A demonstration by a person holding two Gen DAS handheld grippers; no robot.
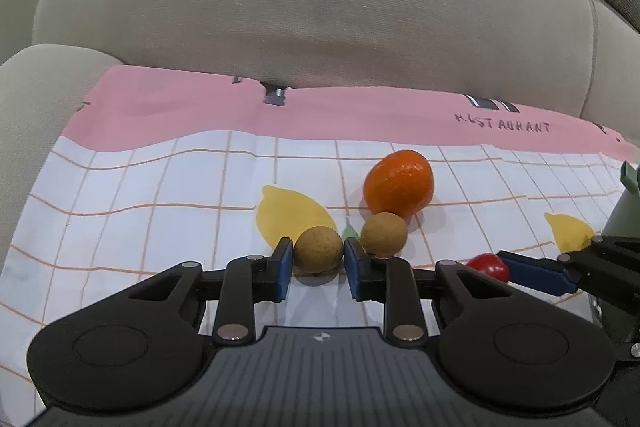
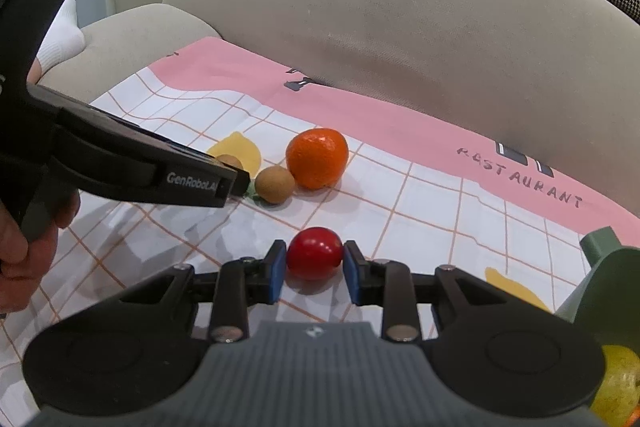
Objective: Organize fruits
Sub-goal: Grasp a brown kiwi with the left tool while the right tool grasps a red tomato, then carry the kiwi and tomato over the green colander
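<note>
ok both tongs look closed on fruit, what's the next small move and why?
Probably lift both straight up a little. The left tongs pinch a brown fruit that sits on the cloth, close beside a second brown one; the right tongs pinch the red fruit. A short lift clears the neighbours before carrying, likely toward the green container.

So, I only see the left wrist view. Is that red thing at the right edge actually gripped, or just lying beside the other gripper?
Observer: Gripped. The right wrist view shows the right gripper with both blue pads pressed on the red fruit.
Operator: And the green shape at my far right?
Observer: A green container. A yellow fruit, out of your view, seems to lie inside it.
Operator: Who holds my gripper?
Observer: A hand wraps the handle of the left gripper.
</note>
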